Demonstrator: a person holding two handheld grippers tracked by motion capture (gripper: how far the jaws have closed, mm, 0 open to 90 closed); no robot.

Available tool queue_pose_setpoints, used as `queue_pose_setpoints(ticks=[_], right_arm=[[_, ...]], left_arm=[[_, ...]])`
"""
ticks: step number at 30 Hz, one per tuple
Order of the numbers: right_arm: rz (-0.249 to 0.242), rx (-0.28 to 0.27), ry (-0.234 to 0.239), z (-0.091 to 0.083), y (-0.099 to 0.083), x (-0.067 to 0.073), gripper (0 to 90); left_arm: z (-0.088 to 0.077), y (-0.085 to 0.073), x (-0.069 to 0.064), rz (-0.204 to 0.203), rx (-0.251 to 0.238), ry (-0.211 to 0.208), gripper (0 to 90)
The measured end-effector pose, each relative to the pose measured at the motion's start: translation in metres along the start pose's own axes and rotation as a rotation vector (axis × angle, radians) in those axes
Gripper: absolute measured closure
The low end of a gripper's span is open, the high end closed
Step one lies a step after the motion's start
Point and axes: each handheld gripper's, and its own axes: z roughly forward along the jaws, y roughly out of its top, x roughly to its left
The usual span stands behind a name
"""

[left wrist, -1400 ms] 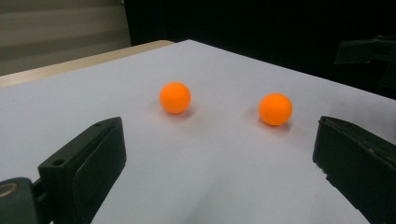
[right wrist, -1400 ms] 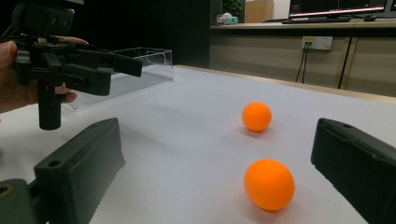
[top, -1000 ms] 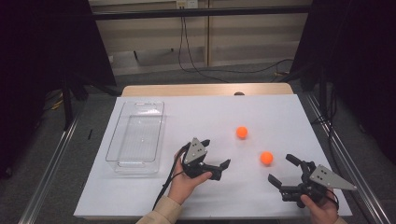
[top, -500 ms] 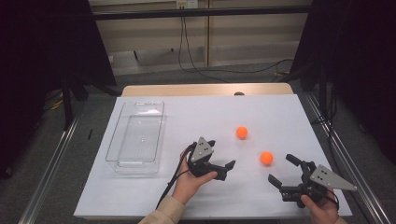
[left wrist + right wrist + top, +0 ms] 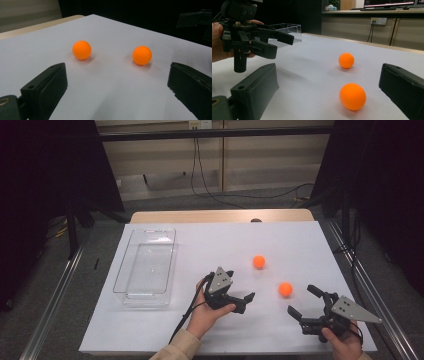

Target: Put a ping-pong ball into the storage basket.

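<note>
A white table (image 5: 200, 245) carries a clear plastic tray (image 5: 146, 267) near its left edge and two orange balls, one (image 5: 258, 261) mid-table, the other (image 5: 285, 289) nearer the front right corner.

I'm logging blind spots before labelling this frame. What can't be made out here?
- High view: a small dark object at the white table's far edge, too small to identify.
- Right gripper view: the clear plastic rectangular bin, partly hidden by the left claw.
- Left gripper view: dark shapes top right, cut off by the edge.
</note>
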Motion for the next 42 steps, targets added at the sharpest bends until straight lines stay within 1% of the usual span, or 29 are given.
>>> queue_pose_setpoints(ticks=[9,10,15,18,24,28,30,32,35,38,42], right_arm=[[0.001,-0.002,0.005,0.000,0.000,0.000,1.7],[0.001,-0.002,0.005,0.000,0.000,0.000,1.7],[-0.001,-0.001,0.009,0.000,0.000,0.000,1.7],[0.001,-0.002,0.010,0.000,0.000,0.000,1.7],[-0.007,-0.001,0.010,0.000,0.000,0.000,1.3],[-0.010,0.000,0.012,0.001,0.000,0.001,1.3],[-0.010,0.000,0.012,0.001,0.000,0.001,1.3],[-0.010,0.001,0.013,0.001,0.000,0.001,1.3],[-0.010,0.000,0.013,0.001,0.000,0.001,1.3],[-0.010,0.001,0.015,0.001,0.000,0.001,1.3],[-0.009,0.002,0.017,0.001,0.000,0.000,1.3]], left_arm=[[0.009,0.002,-0.003,0.004,0.008,-0.012,2.6],[0.010,0.002,-0.003,0.010,0.008,-0.016,2.6],[0.015,0.003,-0.005,0.008,0.011,-0.026,2.7],[0.016,0.003,-0.005,0.016,0.014,-0.019,2.7],[0.018,0.002,-0.005,0.017,0.022,-0.010,2.9],[0.019,0.003,-0.005,0.015,0.016,-0.011,3.1],[0.020,0.003,-0.005,0.020,0.018,-0.015,3.1],[0.020,0.005,-0.006,0.026,0.027,-0.009,3.1],[0.022,0.006,-0.007,0.026,0.027,-0.015,3.1],[0.024,0.007,-0.009,0.040,0.036,-0.019,3.1],[0.027,0.008,-0.011,0.040,0.036,-0.026,3.1]])
